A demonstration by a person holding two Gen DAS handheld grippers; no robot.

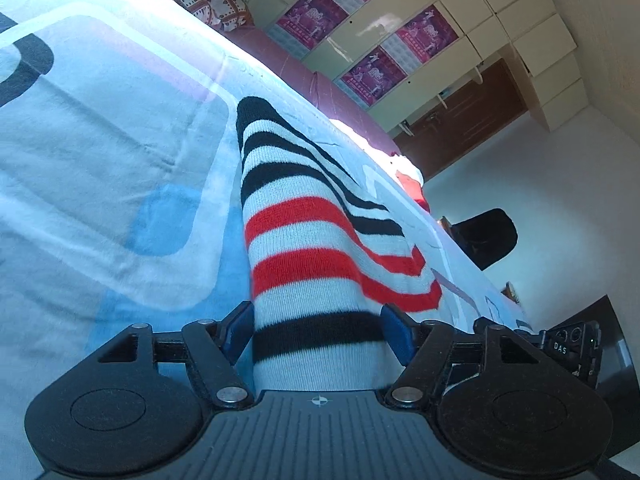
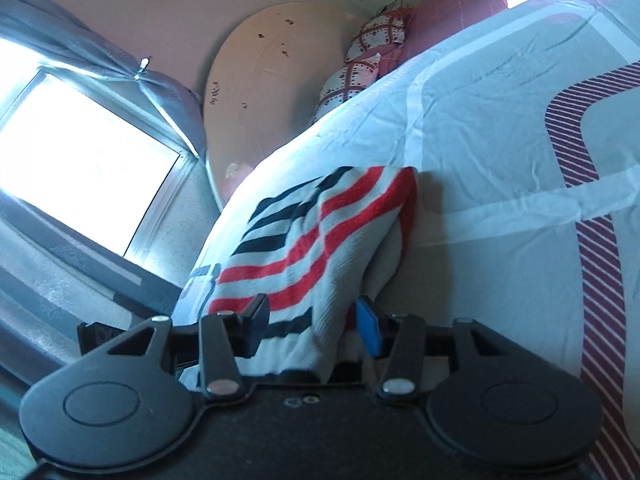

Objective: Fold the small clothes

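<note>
A small knitted garment (image 1: 304, 240) with white, black and red stripes lies on the bed sheet (image 1: 100, 160). In the left wrist view my left gripper (image 1: 318, 332) has its blue-padded fingers (image 1: 396, 332) on either side of a raised fold of the garment; the jaws stand wide with the cloth between them. In the right wrist view the same garment (image 2: 320, 240) is folded over on itself, and my right gripper (image 2: 312, 320) holds its near edge between the fingers (image 2: 368, 326), also with a wide gap filled by cloth.
The sheet (image 2: 500, 140) is white with blue, grey and maroon striped patterns. A patterned pillow (image 2: 368, 52) lies at the head. Wall cabinets with pink posters (image 1: 400, 40), a dark chair (image 1: 488, 236), a round board (image 2: 272, 80) and a bright window (image 2: 80, 176) surround the bed.
</note>
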